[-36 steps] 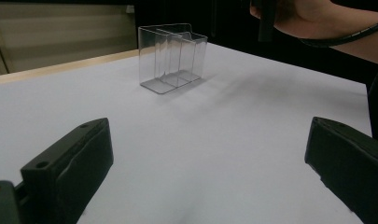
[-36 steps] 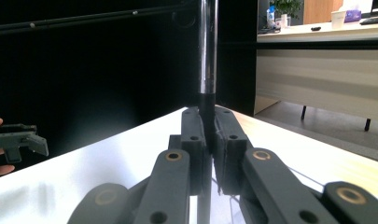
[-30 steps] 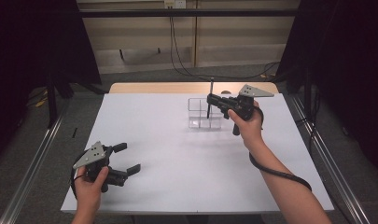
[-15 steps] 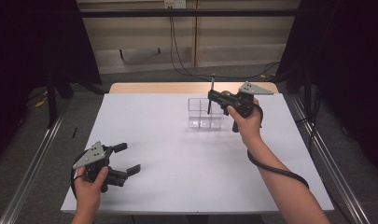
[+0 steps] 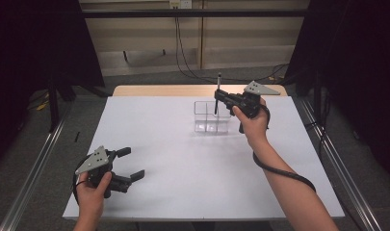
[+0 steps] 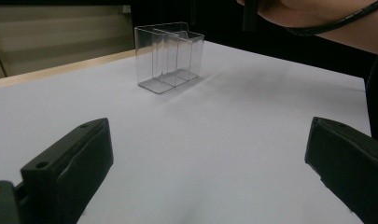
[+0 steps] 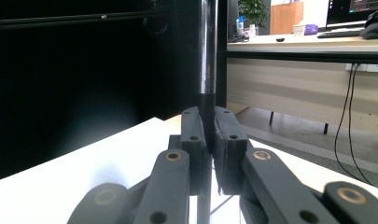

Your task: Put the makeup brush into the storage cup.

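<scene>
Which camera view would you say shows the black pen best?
The right gripper view: the pen stands upright, clamped between the right gripper jaws. The high view shows it small above the clear organizer; the left gripper view catches a bit.

A: High view, position?
B: Fixed above the near edge of the white table, facing forward and down; far enough to take in the whole tabletop and the floor beyond it.

A: Left gripper view?
B: Mounted low on the left gripper, just above the table surface, looking level across it toward the clear box, which stands well off.

A: Right gripper view?
B: Mounted on the right gripper, raised above the table, facing level, very close to the black pen between its jaws.

A: Shared ground?
B: High and left gripper views both hold the clear box and the surrounding tabletop.
</scene>
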